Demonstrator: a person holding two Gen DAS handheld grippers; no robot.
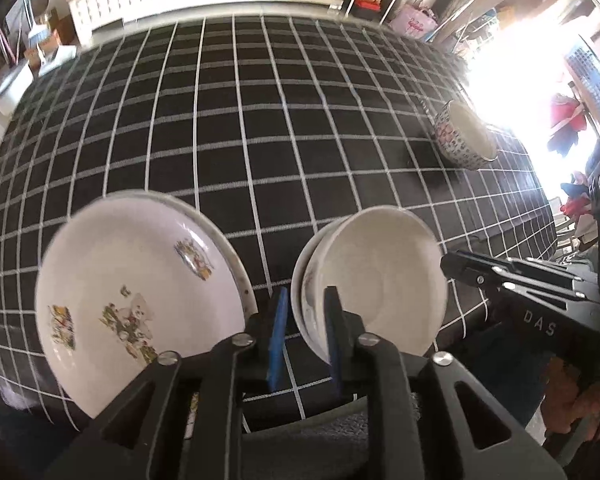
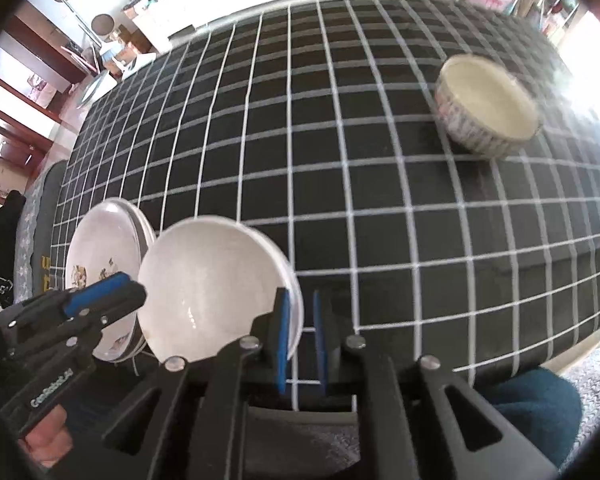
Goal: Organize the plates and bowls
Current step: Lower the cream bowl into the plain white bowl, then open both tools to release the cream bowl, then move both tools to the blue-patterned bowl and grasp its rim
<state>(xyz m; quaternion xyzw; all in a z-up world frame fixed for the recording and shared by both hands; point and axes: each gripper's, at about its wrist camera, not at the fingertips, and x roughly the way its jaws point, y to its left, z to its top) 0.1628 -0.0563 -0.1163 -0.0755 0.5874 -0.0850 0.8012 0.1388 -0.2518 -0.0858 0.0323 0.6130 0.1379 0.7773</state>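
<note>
Both grippers (image 1: 304,328) (image 2: 302,340) straddle white bowl (image 1: 380,280) rim, slightly apart.

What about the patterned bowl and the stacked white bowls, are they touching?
Apart. The right wrist view shows the patterned bowl far across the checked cloth from the stacked white bowls, several bare squares between.

Both cams sit on the claws, looking steeply down, close over the bench (image 1: 260,120). Shared: white bowl (image 1: 384,280), plate (image 1: 140,288), far patterned bowl (image 2: 488,106).
</note>
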